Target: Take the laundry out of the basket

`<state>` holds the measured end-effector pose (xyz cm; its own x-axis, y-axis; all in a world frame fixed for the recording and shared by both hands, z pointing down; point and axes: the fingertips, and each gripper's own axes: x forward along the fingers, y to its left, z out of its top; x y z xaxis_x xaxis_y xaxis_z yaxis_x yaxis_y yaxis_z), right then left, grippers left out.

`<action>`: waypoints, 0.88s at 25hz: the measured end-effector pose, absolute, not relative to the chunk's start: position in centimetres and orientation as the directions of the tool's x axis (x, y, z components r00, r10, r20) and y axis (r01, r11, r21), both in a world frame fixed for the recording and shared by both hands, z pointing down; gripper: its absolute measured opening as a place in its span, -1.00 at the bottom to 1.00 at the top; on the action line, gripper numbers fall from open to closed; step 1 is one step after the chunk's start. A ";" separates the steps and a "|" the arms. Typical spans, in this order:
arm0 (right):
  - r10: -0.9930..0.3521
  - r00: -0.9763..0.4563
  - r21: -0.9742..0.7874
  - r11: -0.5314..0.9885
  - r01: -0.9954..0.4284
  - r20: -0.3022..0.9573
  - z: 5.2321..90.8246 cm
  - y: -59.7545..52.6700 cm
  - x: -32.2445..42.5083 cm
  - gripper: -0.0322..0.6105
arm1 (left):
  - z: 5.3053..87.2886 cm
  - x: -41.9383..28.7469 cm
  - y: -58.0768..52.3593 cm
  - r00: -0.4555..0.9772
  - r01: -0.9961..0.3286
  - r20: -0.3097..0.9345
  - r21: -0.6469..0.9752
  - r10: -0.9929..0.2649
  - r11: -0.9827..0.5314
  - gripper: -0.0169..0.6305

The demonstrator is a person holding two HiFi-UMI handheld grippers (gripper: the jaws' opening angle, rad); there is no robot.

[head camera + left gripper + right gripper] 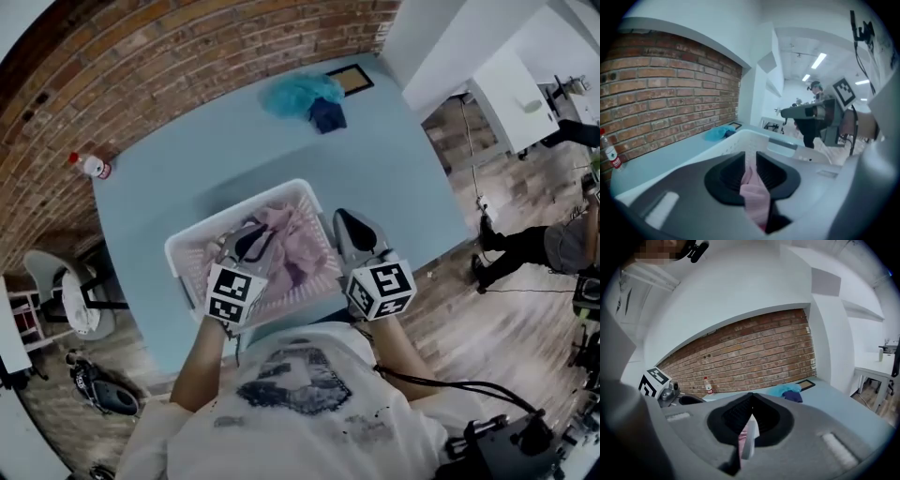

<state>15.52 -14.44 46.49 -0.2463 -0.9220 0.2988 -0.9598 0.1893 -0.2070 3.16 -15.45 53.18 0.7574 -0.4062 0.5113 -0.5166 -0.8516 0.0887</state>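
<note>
head view: one basket (pixel 242 202), pink laundry (pixel 292 234), left claw (pixel 251 241), right claw (pixel 348 223).

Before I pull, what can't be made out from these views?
Head view: the pink laundry and left gripper hide the basket bottom; piece count unknown.
Right gripper view: the right gripper is shut; the pale strip below its jaws could be cloth or basket rim.
Head view: label on the bottle too small to read.
</note>
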 end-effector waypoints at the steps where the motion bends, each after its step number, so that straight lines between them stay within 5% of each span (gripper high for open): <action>1: -0.924 -0.238 -0.202 0.182 -0.962 0.300 46.5 -14.3 15.7 -0.90 | 53.6 3.5 -15.2 0.761 -0.502 0.525 0.106 -0.380 -0.859 -0.82; 10: -0.926 -0.219 -0.173 0.172 -0.970 0.308 46.4 -13.3 16.6 -0.91 | 57.7 6.4 -12.3 0.739 -0.346 0.654 0.163 -0.161 -0.924 -0.14; 22: -0.924 -0.212 -0.190 0.157 -0.969 0.319 47.1 -13.3 18.1 -0.90 | 61.6 8.4 -12.0 0.691 -0.292 0.720 0.202 -0.060 -0.935 0.61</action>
